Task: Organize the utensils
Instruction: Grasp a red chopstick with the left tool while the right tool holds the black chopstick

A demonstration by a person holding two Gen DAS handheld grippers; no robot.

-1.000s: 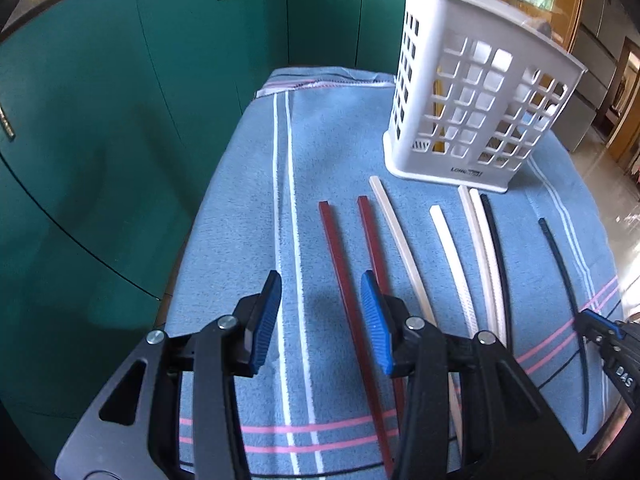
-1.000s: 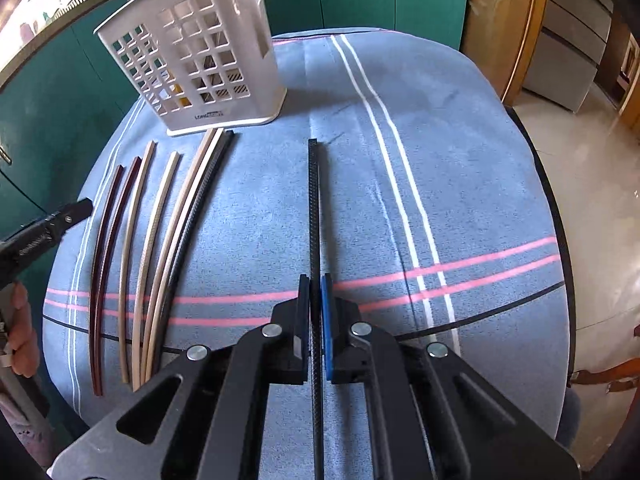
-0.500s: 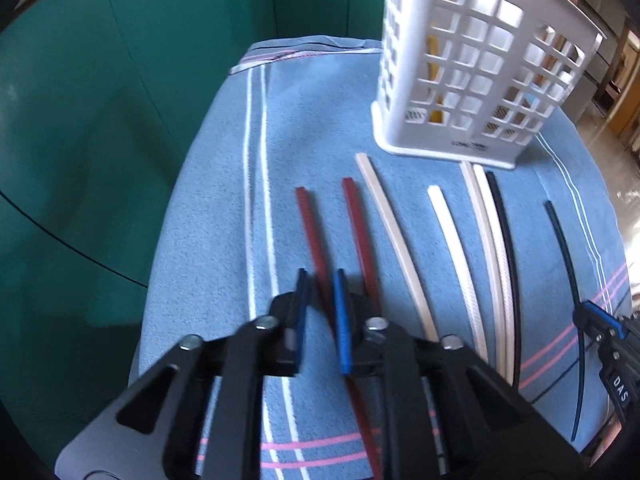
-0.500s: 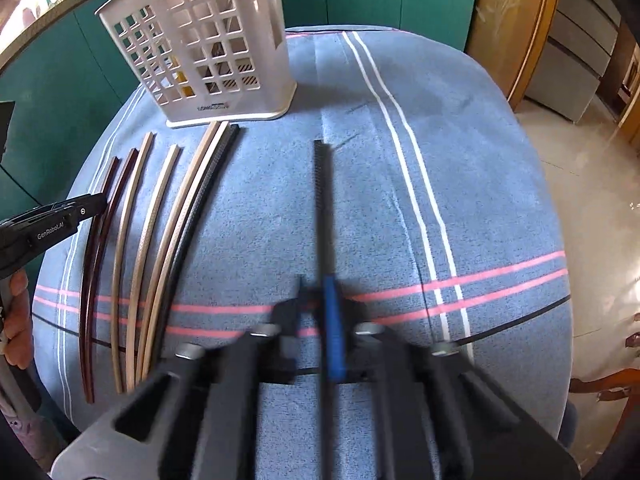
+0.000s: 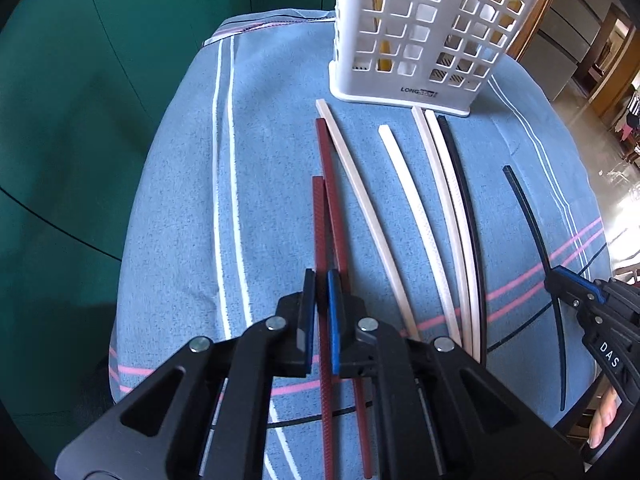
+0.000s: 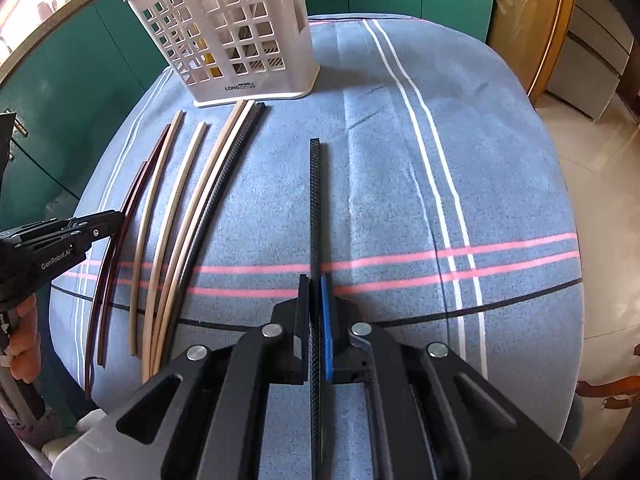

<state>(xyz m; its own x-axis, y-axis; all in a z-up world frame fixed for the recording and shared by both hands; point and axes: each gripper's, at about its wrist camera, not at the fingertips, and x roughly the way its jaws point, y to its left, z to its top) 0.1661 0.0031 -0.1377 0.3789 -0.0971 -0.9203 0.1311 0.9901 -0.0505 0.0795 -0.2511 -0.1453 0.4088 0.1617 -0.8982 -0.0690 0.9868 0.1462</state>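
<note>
The basket (image 6: 236, 36) stands at the cloth's (image 6: 400, 184) far end, chopsticks (image 6: 188, 216) lying side by side before it.

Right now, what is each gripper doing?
Left gripper: shut on a red chopstick.
Right gripper: shut on a black chopstick.

Woven matt blue cloth (image 5: 280, 128) over the bench; white glossy plastic basket (image 5: 420, 28) at upper right; finely ribbed red chopstick (image 5: 319, 220); matt black plastic jaws.
</note>
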